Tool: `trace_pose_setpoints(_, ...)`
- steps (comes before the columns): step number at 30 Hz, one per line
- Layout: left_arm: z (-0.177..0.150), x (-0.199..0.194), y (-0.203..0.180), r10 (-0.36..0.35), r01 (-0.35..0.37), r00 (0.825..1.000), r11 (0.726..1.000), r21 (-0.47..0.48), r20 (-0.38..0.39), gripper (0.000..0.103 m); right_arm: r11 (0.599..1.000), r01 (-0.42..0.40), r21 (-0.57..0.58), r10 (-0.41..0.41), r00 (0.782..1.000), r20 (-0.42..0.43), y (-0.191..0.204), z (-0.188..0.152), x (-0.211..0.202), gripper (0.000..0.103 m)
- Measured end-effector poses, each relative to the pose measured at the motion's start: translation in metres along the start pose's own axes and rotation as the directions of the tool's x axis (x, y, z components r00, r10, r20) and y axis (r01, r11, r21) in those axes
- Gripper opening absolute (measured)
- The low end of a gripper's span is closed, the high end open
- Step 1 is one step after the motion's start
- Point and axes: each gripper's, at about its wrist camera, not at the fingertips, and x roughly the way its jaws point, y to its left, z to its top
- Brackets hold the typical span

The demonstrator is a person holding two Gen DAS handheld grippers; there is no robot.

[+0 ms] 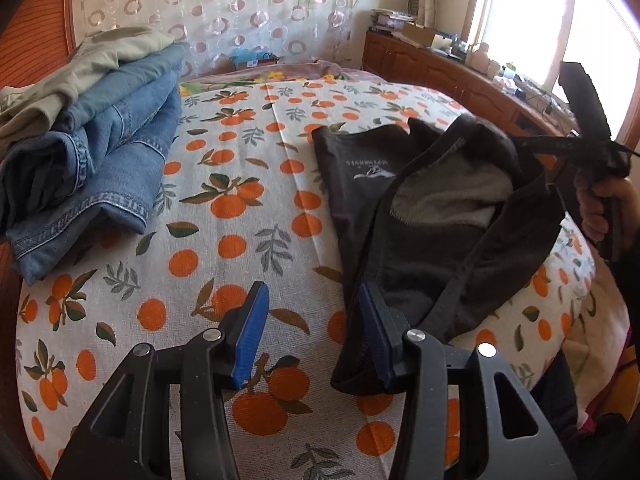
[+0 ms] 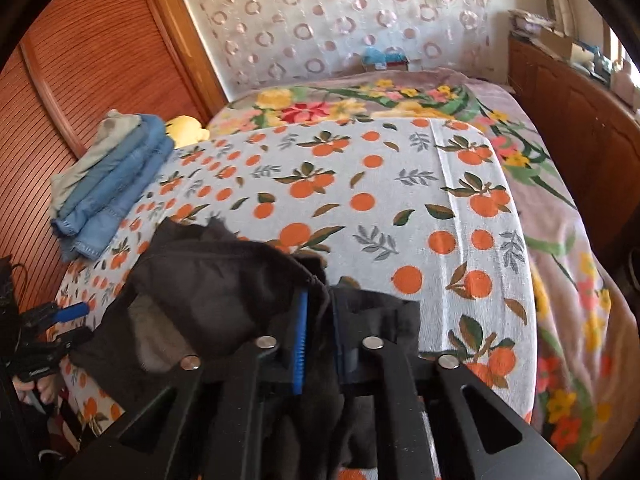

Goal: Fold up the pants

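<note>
Black pants [image 1: 400,200] on the bed, waistband clamped in the right gripper [image 2: 320,336], left gripper [image 1: 312,332] agape beside its edge

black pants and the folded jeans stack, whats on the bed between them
Nothing: only bare orange-print sheet lies between the black pants and the folded jeans stack. The left wrist view shows it best.
</note>
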Motion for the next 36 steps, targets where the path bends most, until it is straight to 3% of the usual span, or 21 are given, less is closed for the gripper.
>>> trace_pose_setpoints(10, -0.006, 0.002, -0.004, -0.028, 0.028, 1.0, 1.0, -0.011, 0.001, 0.049, 0.999, 0.036, -0.034, -0.032, 0.994, 0.101, 0.006, -0.03, -0.032, 0.003)
trace_pose_setpoints(16, -0.014, -0.004, -0.015, -0.081, 0.081, 0.997, 0.997, 0.014, -0.007, 0.049, 0.997, 0.072, 0.012, -0.073, 0.987, 0.145, -0.002, -0.063, -0.057, 0.003)
trace_pose_setpoints(25, -0.026, -0.015, -0.024, -0.073, 0.073, 0.997, 0.997, 0.028, 0.004, 0.044, 0.989, 0.115, 0.091, -0.13, 0.977, 0.172, -0.004, -0.11, -0.08, 0.003)
trace_pose_setpoints(29, -0.034, -0.02, -0.023, -0.061, 0.061, 0.998, 0.998, 0.03, 0.011, 0.036, 0.983, 0.09, 0.159, -0.118, 0.976, 0.18, -0.006, -0.122, -0.085, 0.003)
trace_pose_setpoints(36, -0.034, -0.025, -0.023, -0.079, 0.079, 0.996, 0.997, 0.019, 0.043, 0.016, 0.984, 0.109, 0.143, -0.128, 0.982, 0.136, -0.001, -0.127, -0.082, 0.003)
